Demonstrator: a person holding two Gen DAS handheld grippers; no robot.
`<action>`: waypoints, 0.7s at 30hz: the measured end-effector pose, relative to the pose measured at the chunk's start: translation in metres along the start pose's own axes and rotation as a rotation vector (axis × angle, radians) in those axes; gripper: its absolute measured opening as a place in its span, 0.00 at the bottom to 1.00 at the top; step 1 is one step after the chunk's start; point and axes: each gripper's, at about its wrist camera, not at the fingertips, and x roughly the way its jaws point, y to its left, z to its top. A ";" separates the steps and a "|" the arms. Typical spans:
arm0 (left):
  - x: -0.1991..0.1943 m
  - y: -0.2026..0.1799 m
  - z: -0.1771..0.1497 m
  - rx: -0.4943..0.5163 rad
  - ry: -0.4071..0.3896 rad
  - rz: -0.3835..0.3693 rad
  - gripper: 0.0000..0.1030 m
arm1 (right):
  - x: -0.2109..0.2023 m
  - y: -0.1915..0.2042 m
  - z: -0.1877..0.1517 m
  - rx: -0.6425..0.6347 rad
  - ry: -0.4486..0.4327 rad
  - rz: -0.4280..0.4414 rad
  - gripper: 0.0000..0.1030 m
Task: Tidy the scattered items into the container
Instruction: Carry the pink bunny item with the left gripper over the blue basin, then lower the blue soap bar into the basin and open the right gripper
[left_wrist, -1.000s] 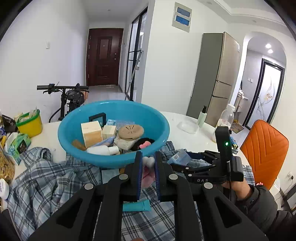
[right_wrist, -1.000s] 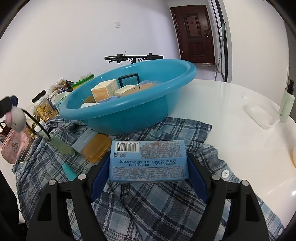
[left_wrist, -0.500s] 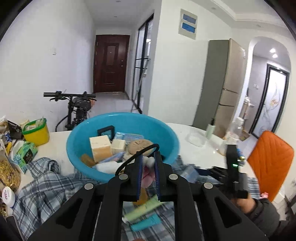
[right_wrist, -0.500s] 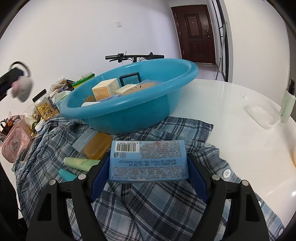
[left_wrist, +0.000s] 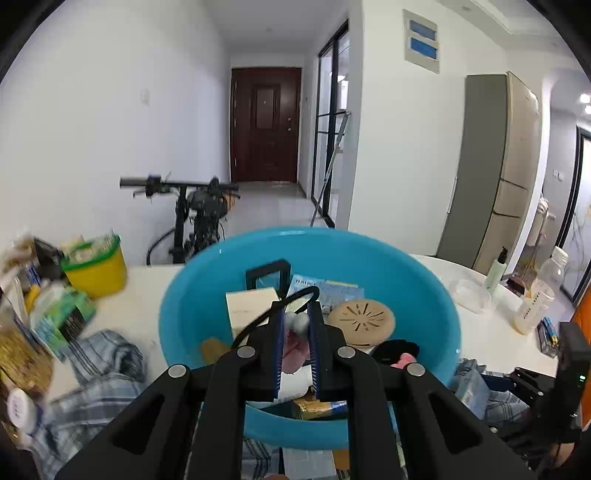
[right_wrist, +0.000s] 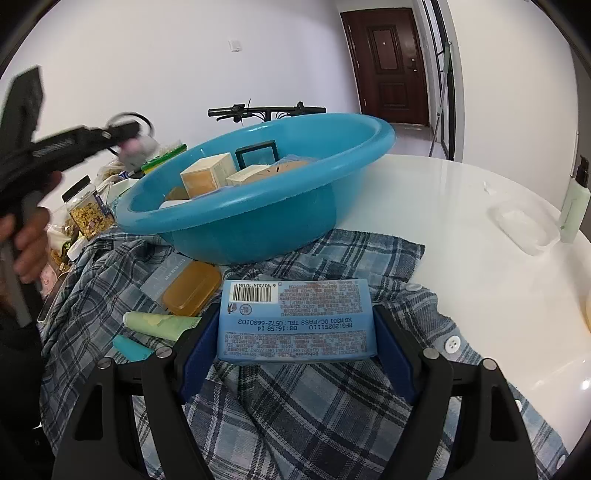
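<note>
blue basin (left_wrist: 424, 295) under left gripper (left_wrist: 296, 328)
fingers clamp a pink-grey toy (left_wrist: 297, 325); right gripper (right_wrist: 295, 332) grips a blue pack (right_wrist: 295, 319), basin at 12 o'clock.

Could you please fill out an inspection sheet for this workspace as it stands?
Surface: white table, plaid shirt spread on it.
Job's things: blue basin holding boxes; orange case, green tube on the shirt.
Clutter: jar, yellow tub, pump bottle.
Grippers: left hand-held gripper shut on plush toy over the basin; right hand-held gripper shut on wipes pack.
Cables: nothing seen.
Surroundings: bicycle, fridge, door.
</note>
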 end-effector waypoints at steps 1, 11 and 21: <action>0.008 0.004 -0.003 -0.002 0.010 0.010 0.13 | 0.000 0.000 0.000 -0.002 -0.003 0.002 0.75; 0.022 0.022 -0.016 -0.024 0.014 0.020 0.13 | 0.005 0.007 -0.002 -0.044 0.016 -0.003 0.75; 0.018 0.024 -0.018 -0.026 -0.001 0.002 0.13 | -0.039 0.049 0.034 -0.077 -0.097 -0.020 0.75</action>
